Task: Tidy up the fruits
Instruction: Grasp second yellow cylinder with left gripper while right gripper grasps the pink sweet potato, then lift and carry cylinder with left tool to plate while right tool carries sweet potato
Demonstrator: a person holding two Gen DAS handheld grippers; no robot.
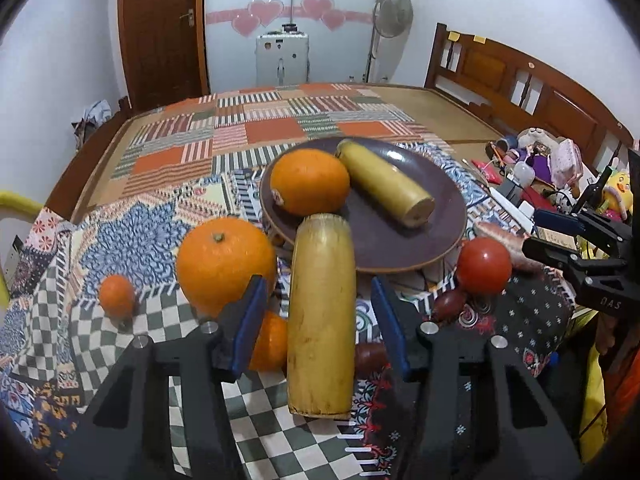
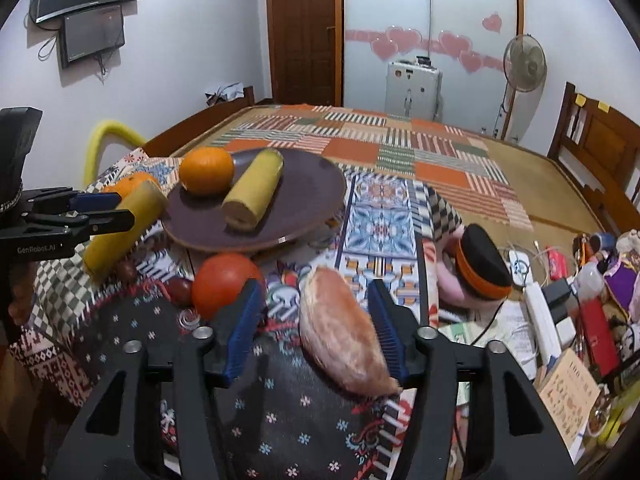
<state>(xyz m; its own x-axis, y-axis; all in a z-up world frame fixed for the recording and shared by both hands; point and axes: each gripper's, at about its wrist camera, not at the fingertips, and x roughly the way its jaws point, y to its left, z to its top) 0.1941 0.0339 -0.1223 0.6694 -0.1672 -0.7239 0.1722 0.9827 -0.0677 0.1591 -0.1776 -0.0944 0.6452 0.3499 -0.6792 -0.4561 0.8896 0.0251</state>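
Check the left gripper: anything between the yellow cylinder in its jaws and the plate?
Nothing visible. The yellow cylinder lies between the open left gripper fingers, its far end already at the near rim of the plate. The plate's near middle is bare; an orange and a second cylinder sit farther back.

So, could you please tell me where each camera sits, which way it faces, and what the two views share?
Left wrist: rides on the left claw, looking forward over the yellow cylinder between its open fingers toward the plate; the right claw enters at the right edge.
Right wrist: rides on the right claw, looking forward over the pinkish fruit; the left claw enters at the left edge.
Shared: plate, yellow cylinder, tomato, both claws.
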